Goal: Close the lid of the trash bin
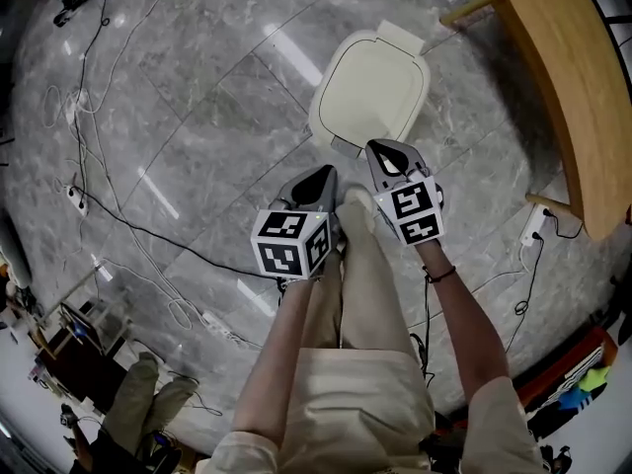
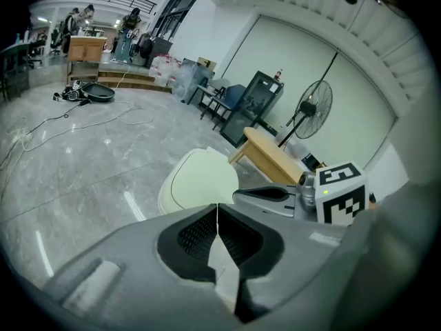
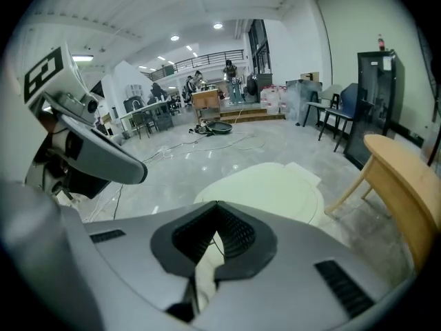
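Legs; shut trash bin; wooden table beside.

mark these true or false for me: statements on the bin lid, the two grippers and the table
1. The trash bin lid is down. True.
2. The left gripper grips the lid. False: its jaws are together on nothing, clear of the lid.
3. The right gripper has its jaws together. True.
4. The wooden table stands left of the lid in the head view. False: it stands to the right.
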A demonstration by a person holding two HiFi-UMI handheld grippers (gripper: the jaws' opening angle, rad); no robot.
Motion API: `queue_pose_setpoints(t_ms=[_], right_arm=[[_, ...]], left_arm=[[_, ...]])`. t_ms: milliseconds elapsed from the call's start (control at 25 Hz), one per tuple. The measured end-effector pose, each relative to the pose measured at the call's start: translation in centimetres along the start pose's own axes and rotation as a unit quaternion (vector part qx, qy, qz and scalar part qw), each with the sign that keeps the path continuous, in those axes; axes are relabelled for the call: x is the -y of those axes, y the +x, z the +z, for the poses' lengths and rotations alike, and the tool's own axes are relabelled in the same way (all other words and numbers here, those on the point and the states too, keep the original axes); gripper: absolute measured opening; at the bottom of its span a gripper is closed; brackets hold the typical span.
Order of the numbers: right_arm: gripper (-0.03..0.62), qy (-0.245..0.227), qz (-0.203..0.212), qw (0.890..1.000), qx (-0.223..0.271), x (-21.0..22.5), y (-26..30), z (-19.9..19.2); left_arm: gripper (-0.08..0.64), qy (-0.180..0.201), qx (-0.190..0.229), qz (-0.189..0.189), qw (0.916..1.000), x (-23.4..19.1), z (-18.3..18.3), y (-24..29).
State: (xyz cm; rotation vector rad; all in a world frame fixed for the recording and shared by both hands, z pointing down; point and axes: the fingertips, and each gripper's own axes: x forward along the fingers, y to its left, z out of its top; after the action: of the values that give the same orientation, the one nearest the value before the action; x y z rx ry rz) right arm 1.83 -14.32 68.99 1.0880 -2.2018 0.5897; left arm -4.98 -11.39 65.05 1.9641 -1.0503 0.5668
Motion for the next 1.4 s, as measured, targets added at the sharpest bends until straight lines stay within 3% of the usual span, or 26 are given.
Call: queue_pose_setpoints(t_ms=[720, 920, 1400], right_arm=[[0.005, 0.044, -0.004, 0.996, 0.077, -2.9, -12.0, 10.3], [0.005, 0.031, 0.007, 0.994, 0.102, -4.5, -15.3, 13.5], [0.005, 0.030, -0.002, 0.979, 0.202, -5.8, -22.2, 21.3]], left_arm=[[0.023, 0.058, 0.068, -0.039, 0.9952, 6.6, 6.8, -9.9], [0.023, 0.100, 0.097, -0.047, 0.9891, 8.6, 9.1, -13.3], [0.023, 0.144, 0.180, -0.060, 0.9713, 10.6, 14.7, -19.8]])
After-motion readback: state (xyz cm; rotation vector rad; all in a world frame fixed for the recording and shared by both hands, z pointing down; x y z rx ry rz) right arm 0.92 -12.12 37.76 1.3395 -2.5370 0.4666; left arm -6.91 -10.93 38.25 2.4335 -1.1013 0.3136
